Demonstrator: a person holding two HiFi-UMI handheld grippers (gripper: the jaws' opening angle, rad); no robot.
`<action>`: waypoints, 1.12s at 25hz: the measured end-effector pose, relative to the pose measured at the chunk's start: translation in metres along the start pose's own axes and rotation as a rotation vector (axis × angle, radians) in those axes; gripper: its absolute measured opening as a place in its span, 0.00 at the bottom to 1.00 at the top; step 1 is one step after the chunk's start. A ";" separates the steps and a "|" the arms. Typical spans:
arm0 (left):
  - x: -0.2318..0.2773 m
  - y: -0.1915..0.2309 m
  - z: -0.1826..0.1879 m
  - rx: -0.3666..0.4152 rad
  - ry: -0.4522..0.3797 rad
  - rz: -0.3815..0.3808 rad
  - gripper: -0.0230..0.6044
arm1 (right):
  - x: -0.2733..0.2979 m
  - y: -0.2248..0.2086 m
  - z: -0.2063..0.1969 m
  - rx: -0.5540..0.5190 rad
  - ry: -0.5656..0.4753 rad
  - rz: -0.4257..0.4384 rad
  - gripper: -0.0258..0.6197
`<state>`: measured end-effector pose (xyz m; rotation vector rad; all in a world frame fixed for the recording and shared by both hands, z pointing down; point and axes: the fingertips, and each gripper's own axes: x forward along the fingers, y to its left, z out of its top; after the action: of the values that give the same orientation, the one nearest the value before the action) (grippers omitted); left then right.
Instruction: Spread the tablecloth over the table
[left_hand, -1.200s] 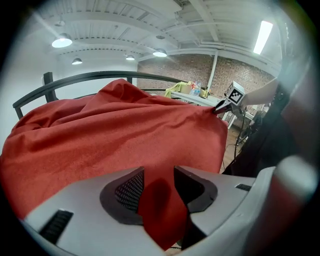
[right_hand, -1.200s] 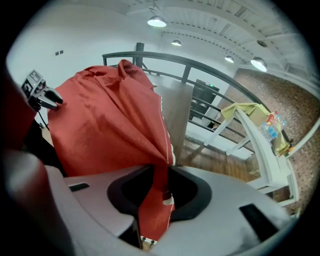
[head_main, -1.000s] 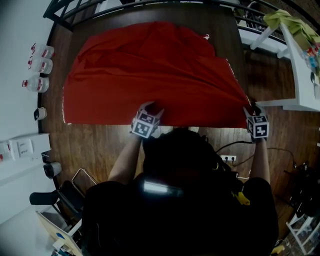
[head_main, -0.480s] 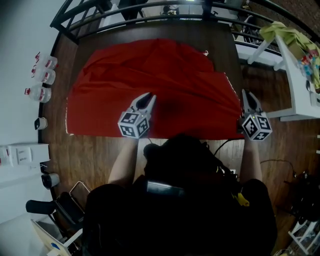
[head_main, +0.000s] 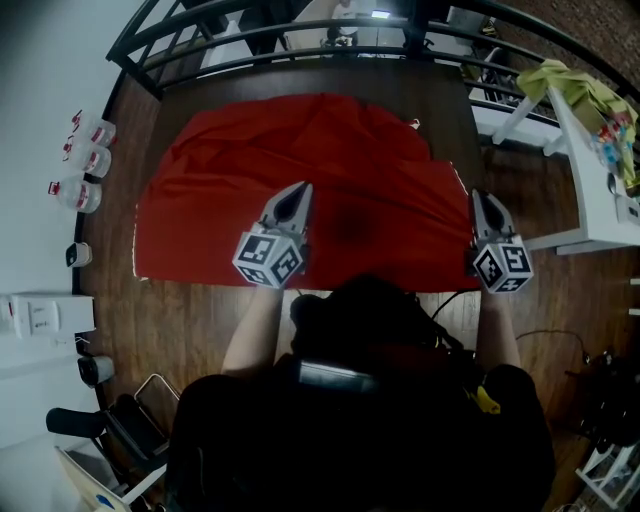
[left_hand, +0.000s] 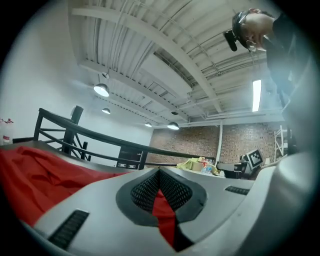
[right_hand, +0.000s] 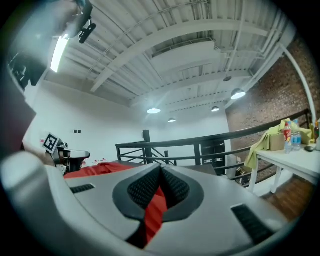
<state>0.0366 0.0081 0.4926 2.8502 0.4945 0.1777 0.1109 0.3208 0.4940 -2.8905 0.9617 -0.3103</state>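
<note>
L claw (head_main: 299, 188): clamped on red tablecloth (head_main: 240, 150) near edge | R claw (head_main: 481, 197): clamped too (cloth's corner)

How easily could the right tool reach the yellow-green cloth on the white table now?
Probably not easily: the right tool is shut on the red tablecloth, and the yellow-green cloth lies on the white table, well apart.
</note>
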 end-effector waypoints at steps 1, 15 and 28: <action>0.001 -0.001 -0.001 -0.001 0.001 -0.004 0.04 | 0.001 0.004 -0.002 -0.011 0.009 0.001 0.05; 0.029 -0.074 -0.029 -0.013 0.016 -0.290 0.04 | -0.090 0.020 0.021 0.120 -0.140 -0.213 0.05; 0.133 -0.309 -0.081 0.141 0.023 -0.321 0.04 | -0.249 -0.200 0.003 0.005 -0.227 -0.289 0.05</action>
<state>0.0501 0.3537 0.5009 2.8531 0.9944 0.1201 0.0334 0.6304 0.4772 -2.9737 0.5081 0.0005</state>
